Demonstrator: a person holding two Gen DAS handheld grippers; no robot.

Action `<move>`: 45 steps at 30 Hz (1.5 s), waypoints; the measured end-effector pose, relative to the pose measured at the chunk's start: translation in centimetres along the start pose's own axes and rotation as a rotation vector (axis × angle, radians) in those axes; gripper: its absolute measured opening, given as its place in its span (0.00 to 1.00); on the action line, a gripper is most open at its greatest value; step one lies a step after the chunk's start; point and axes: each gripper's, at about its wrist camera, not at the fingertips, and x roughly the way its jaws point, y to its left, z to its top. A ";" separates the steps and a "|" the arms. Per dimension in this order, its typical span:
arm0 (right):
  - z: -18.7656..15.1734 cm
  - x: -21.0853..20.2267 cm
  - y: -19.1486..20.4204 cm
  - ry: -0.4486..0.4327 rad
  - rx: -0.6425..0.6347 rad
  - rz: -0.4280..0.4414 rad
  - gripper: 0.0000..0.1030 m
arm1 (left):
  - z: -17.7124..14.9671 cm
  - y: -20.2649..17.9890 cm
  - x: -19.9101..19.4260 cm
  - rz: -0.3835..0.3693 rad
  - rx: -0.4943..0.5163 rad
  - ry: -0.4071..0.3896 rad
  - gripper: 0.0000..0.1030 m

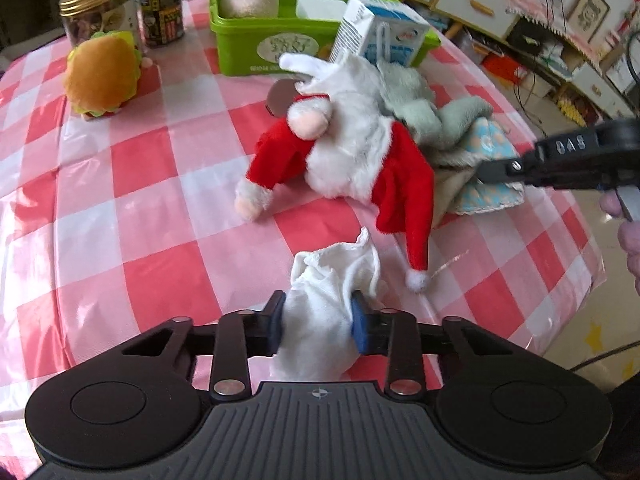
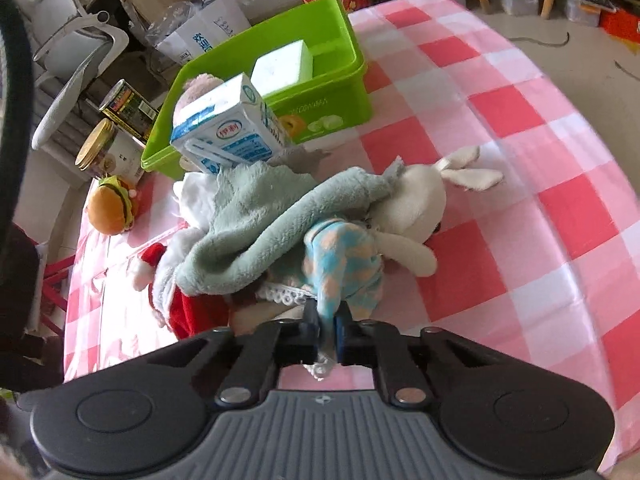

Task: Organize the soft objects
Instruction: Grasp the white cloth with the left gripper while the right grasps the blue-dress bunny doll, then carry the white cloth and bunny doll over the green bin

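Observation:
My left gripper (image 1: 318, 318) is shut on a crumpled white cloth (image 1: 328, 304) just above the checked table. Ahead lies a Santa plush (image 1: 352, 152) on its back, beside a grey-green towel (image 1: 424, 116) and a blue patterned cloth (image 1: 488, 168). My right gripper (image 2: 328, 330) is shut on the blue patterned cloth (image 2: 340, 264), which is the clothing of a cream rabbit plush (image 2: 416, 204). The towel (image 2: 260, 224) drapes over the pile. The right gripper also shows in the left wrist view (image 1: 492, 170), reaching in from the right.
A green bin (image 1: 256, 40) at the back holds a pink plush (image 1: 246, 0) and a white block (image 1: 320, 8). A milk carton (image 1: 376, 36) leans by it. A burger plush (image 1: 102, 76), a gold-lidded jar (image 1: 94, 4) and a can (image 1: 160, 0) stand at the far left.

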 end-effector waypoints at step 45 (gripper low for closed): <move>0.5 -0.3 0.6 -0.024 -0.103 -0.158 0.01 | 1.2 2.8 -2.1 0.059 -0.149 -0.101 0.29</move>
